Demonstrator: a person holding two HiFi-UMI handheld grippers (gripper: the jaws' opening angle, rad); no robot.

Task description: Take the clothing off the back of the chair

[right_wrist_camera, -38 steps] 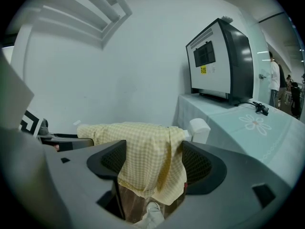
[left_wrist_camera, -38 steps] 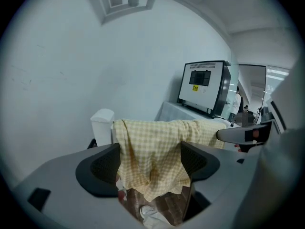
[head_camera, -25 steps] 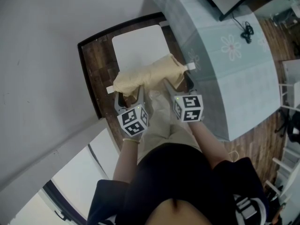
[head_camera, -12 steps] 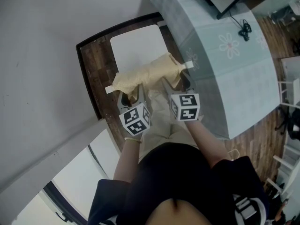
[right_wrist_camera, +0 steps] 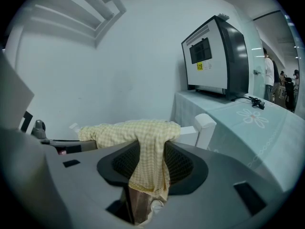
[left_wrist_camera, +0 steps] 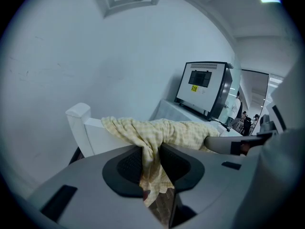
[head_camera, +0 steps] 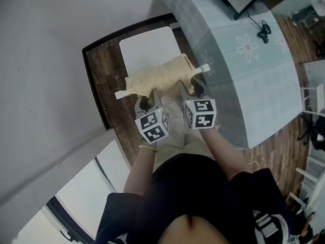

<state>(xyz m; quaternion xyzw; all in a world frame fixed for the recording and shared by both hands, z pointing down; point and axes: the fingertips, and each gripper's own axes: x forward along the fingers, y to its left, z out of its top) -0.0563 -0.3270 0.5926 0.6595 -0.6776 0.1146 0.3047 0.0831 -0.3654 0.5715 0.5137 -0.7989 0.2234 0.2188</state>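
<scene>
A pale yellow checked piece of clothing (head_camera: 161, 75) hangs over the top rail of a white chair (head_camera: 147, 50). My left gripper (head_camera: 147, 99) is at the cloth's left part and my right gripper (head_camera: 189, 90) at its right part, both on the near side of the rail. In the left gripper view a fold of the clothing (left_wrist_camera: 157, 130) is pinched between the pads of the left gripper (left_wrist_camera: 151, 163). In the right gripper view a hanging flap of the clothing (right_wrist_camera: 143, 130) fills the gap of the right gripper (right_wrist_camera: 151, 163). Both pairs of jaws have just been closing onto the cloth.
A table under a pale floral cloth (head_camera: 254, 70) stands close on the chair's right, with a boxy screen (right_wrist_camera: 214, 56) and a black cable (head_camera: 265, 32) on it. A grey wall (head_camera: 45, 60) runs along the left. The chair's corner posts (left_wrist_camera: 78, 116) (right_wrist_camera: 206, 123) stick out past the cloth.
The left gripper has shifted right and toward the chair back. Both pairs of jaws have narrowed onto the cloth, which now looks more bunched on the rail. The right hand has stayed put.
</scene>
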